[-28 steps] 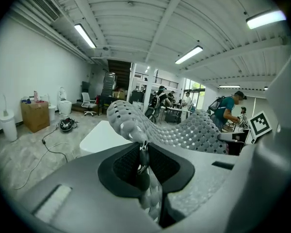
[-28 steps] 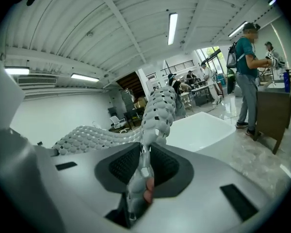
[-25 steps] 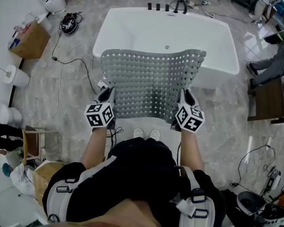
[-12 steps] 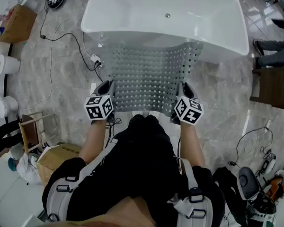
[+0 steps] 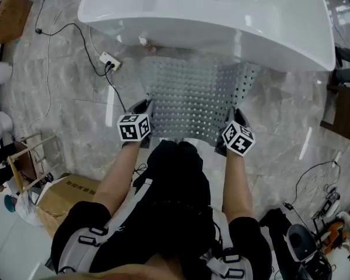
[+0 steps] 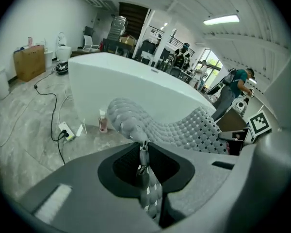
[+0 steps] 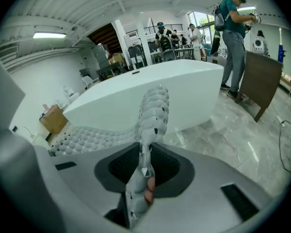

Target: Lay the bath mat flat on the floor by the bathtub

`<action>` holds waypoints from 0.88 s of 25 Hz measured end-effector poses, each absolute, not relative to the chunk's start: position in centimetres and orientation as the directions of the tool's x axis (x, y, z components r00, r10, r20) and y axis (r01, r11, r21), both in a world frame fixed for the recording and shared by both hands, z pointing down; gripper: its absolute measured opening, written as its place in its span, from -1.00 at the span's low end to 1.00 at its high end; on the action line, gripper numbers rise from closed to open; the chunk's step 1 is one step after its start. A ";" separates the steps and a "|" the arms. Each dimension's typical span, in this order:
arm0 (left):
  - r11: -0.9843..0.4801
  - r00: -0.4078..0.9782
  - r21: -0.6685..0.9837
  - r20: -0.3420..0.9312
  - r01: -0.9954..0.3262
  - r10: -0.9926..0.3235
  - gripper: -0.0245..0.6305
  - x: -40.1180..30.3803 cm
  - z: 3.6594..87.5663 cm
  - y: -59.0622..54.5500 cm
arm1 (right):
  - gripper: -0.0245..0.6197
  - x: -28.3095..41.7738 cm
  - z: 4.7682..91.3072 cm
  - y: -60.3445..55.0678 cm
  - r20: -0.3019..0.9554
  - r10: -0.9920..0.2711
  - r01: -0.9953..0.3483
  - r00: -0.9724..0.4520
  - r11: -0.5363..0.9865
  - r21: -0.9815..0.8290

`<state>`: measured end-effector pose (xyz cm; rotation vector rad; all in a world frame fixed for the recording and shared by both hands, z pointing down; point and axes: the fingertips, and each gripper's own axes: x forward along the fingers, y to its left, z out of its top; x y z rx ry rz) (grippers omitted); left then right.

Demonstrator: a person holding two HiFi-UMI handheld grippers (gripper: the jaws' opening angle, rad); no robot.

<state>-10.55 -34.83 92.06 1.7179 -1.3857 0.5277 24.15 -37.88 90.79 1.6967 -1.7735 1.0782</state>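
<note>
Laying-down step: left gripper [image 5: 144, 111] and right gripper [image 5: 234, 116] each pinch 1 near corner of the bath mat [image 5: 189, 98], jaws almost together. It sags toward the floor [image 5: 64, 80] beside the bathtub [image 5: 221, 16] (not flat yet). Next: lower evenly, then release.

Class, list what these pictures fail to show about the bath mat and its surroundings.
Bath mat near edge: head view, partly hidden behind the person's legs.
Bathtub far rim: head view, cut off by the top edge.
Small bottle label: left gripper view, too small.
</note>
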 end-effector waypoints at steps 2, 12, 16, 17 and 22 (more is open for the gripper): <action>-0.036 0.305 0.346 0.767 -0.937 -0.565 -0.76 -10.5 99.8 -35.7 | -0.70 24.9 98.4 -38.4 0.796 -0.592 -0.972 -0.124 -0.091 -0.218; -0.051 0.283 0.301 0.806 -0.952 -0.520 -0.74 -13.1 134.4 -43.0 | -0.67 26.0 133.4 -44.2 0.846 -0.503 -0.972 -0.177 -0.044 -0.230; -0.030 0.223 0.236 0.857 -0.971 -0.464 -0.71 -14.5 140.5 -43.8 | -0.65 26.8 139.6 -44.7 0.880 -0.459 -0.988 -0.121 -0.025 -0.149; -0.023 0.213 0.227 0.867 -0.974 -0.451 -0.70 -14.8 141.4 -43.5 | -0.64 27.2 140.3 -44.6 0.889 -0.447 -0.991 -0.103 -0.027 -0.128; -0.038 0.202 0.204 0.896 -0.978 -0.395 -0.58 -15.4 143.3 -42.7 | -0.49 28.8 141.3 -44.9 0.914 -0.402 -0.999 -0.050 0.008 -0.051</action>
